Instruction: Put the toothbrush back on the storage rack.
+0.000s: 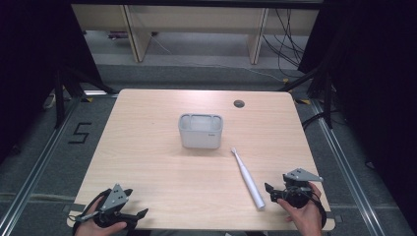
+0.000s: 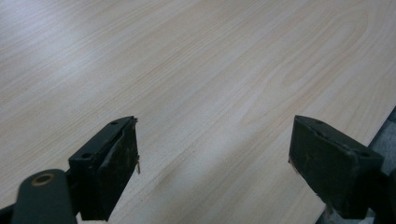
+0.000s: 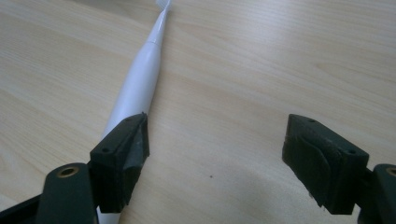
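Note:
A white electric toothbrush (image 1: pixel 247 178) lies flat on the wooden table (image 1: pixel 147 152), head toward a grey open-topped holder box (image 1: pixel 200 130) that stands at the table's middle. My right gripper (image 1: pixel 275 192) is open at the front right, just right of the toothbrush handle. In the right gripper view the toothbrush (image 3: pixel 137 88) runs past the outside of the left jaw, and bare wood lies between the jaws (image 3: pixel 215 158). My left gripper (image 1: pixel 135 209) is open at the front left corner over bare wood (image 2: pixel 212 154).
A round cable hole (image 1: pixel 239 103) sits in the table's far right part. Beyond the table are desk legs, cables on the floor and a floor mark "5" (image 1: pixel 79 132) at the left. Dark curtains stand on both sides.

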Motion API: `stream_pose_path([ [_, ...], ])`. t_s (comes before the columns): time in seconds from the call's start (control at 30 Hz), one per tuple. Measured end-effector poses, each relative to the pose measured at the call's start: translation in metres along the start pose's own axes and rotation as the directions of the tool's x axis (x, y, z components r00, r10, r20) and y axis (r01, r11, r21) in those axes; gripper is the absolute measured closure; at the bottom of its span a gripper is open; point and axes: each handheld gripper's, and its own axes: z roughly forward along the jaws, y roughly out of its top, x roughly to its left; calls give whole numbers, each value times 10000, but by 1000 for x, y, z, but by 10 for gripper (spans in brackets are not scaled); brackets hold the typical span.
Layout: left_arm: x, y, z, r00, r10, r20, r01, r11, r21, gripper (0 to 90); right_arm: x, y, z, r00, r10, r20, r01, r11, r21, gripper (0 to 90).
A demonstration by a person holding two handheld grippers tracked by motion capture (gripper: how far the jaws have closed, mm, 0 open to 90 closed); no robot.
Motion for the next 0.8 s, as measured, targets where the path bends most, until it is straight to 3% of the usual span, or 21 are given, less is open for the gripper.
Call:
stream_pose_path([
  [0.03, 0, 0, 0, 10000, 0, 0, 0, 10000, 0, 153, 0, 0, 0, 10000, 0, 0, 0, 10000, 0, 235],
  [0.07, -3, -1, 1, 9993, -360, 59, 361, 9993, -94, 153, -1, 0, 0, 9997, -221, 65, 221, 9997, -48, 236],
  [0.1, -3, -1, 1, 9993, -368, 66, 368, 9993, -91, 153, -2, 0, 1, 9992, -379, 112, 380, 9992, -134, 235],
  [0.13, -3, -1, 1, 9993, -362, 67, 362, 9993, -89, 153, 1, 0, 0, 9999, 128, -5, -128, 9999, 37, 235],
  [0.2, -3, -1, 1, 9989, -471, 60, 472, 9989, -77, 153, -1, 1, 0, 10000, -45, -61, 46, 9999, 119, 237],
  [0.27, -2, -1, 0, 9996, -263, 47, 263, 9997, 15, 153, -2, 2, 1, 9993, -368, 107, 367, 9993, 18, 239],
  [0.33, -3, -1, 1, 9993, -381, 60, 381, 9992, -74, 153, 1, 3, 0, 10000, -70, 16, 70, 9998, 200, 254],
  [0.37, -2, -1, 0, 9996, -294, 50, 294, 9996, 1, 153, 0, 4, 1, 9994, -331, -18, 331, 9993, 171, 258],
  [0.4, -3, -1, 1, 9993, -379, 64, 380, 9992, -79, 153, 1, 4, 1, 9999, -149, -83, 151, 9996, 238, 260],
  [0.43, -3, -1, 1, 9993, -363, 55, 363, 9993, -82, 153, 0, 4, 2, 9991, -426, 53, 425, 9990, 101, 266],
  [0.5, 1, -1, 1, 9999, 81, -103, -81, 10000, 16, 154, 1, 7, 2, 9993, -290, -228, 294, 9994, 178, 303],
  [0.57, -1, -1, 1, 9998, -205, -43, 205, 9998, 38, 154, 2, 8, 0, 9996, -265, -83, 267, 9991, 316, 325],
  [0.6, -1, -1, 1, 9998, -206, -50, 206, 9998, 38, 154, -2, 9, 0, 9964, -846, 0, 846, 9962, 184, 325],
  [0.63, -1, -1, 0, 9998, -173, 27, 172, 9998, 44, 154, -2, 10, 0, 9972, -752, -15, 753, 9970, 193, 324],
  [0.67, -1, -1, 1, 9998, -202, 28, 202, 9998, 19, 154, 1, 11, -1, 9995, -315, -80, 318, 9990, 323, 333],
  [0.7, 0, -1, 1, 10000, -86, -10, 86, 10000, 28, 154, -2, 12, 1, 9961, -860, -177, 864, 9961, 192, 342],
  [0.73, -1, -1, 1, 9999, -118, -50, 118, 9999, 15, 153, 2, 12, -1, 9993, -356, -134, 362, 9983, 462, 346],
  [0.77, -1, -1, 1, 9999, -107, -39, 107, 9999, 39, 154, -2, 14, 1, 9947, -1010, -195, 1013, 9947, 198, 351],
  [0.8, -1, -1, 1, 9999, -132, -35, 132, 9999, 45, 154, 0, 16, 0, 9969, -741, -268, 751, 9964, 402, 354],
])
